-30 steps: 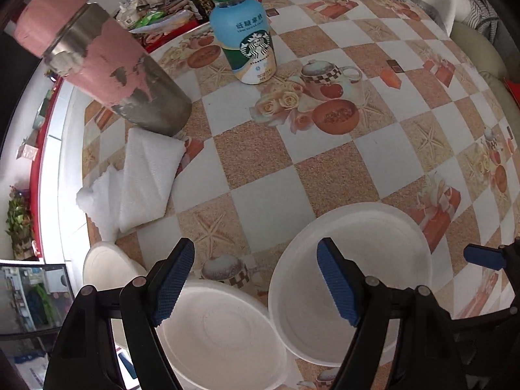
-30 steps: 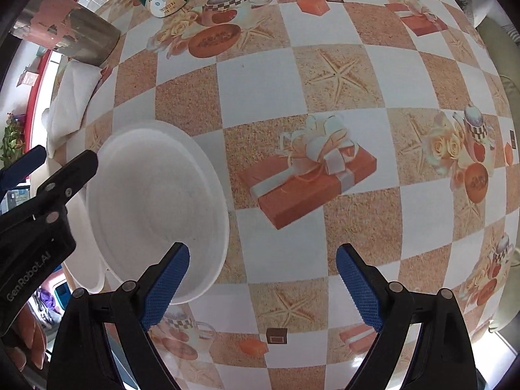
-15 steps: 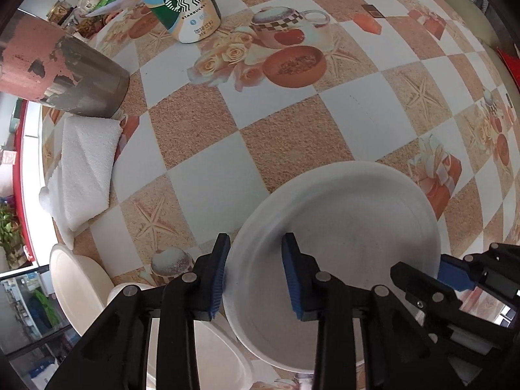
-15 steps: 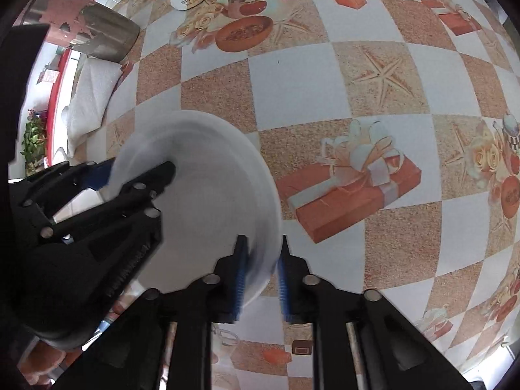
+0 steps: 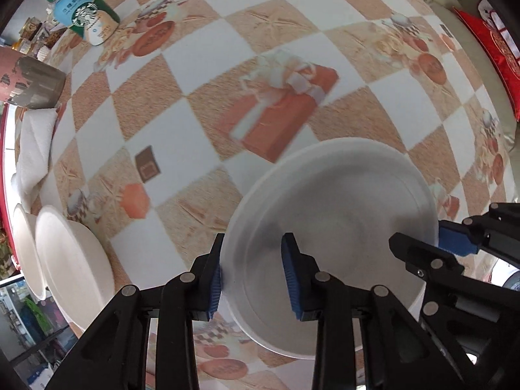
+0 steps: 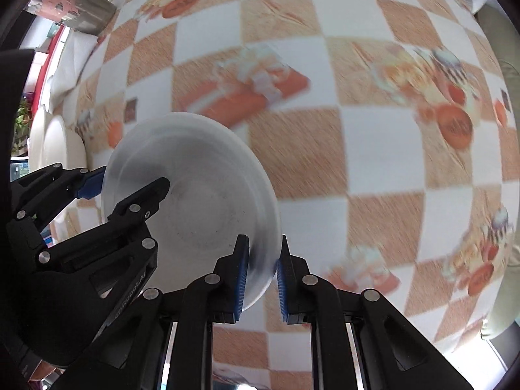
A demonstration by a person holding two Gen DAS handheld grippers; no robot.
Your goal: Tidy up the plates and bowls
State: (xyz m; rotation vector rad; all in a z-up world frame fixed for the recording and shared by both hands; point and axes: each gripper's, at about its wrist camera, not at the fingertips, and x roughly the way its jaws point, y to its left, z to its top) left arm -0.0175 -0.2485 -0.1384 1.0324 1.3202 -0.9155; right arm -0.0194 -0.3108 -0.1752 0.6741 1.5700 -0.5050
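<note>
- Now both tools grip one white plate, which shows against the checkered desk.
- Left hand-held gripper is clamped on the plate's near-left rim, one blue pad outside the edge and one inside the well.
- Right hand-held gripper is pinched on the opposite rim, its two blue pads drawn close with the thin edge between them.
- In the right wrist view the plate sits left of centre; the left tool's black fingers reach over its far-left edge.
- Whether the plate touches the desk cannot be told; the cloth pattern is blurred in both views.
- Two more white dishes sit at the desk's left edge, one overlapping the other, well apart from the held plate.
- A folded white towel lies along the same left edge, just beyond those dishes.
- A worn pink-and-metal tumbler stands past the towel near the far-left corner.
- A Starbucks bottle stands further back, near the far edge.
- Open cloth spreads ahead and to the right of the held plate, out to the curved right edge of the desk.
- A red cushion shows beyond that right edge.
</note>
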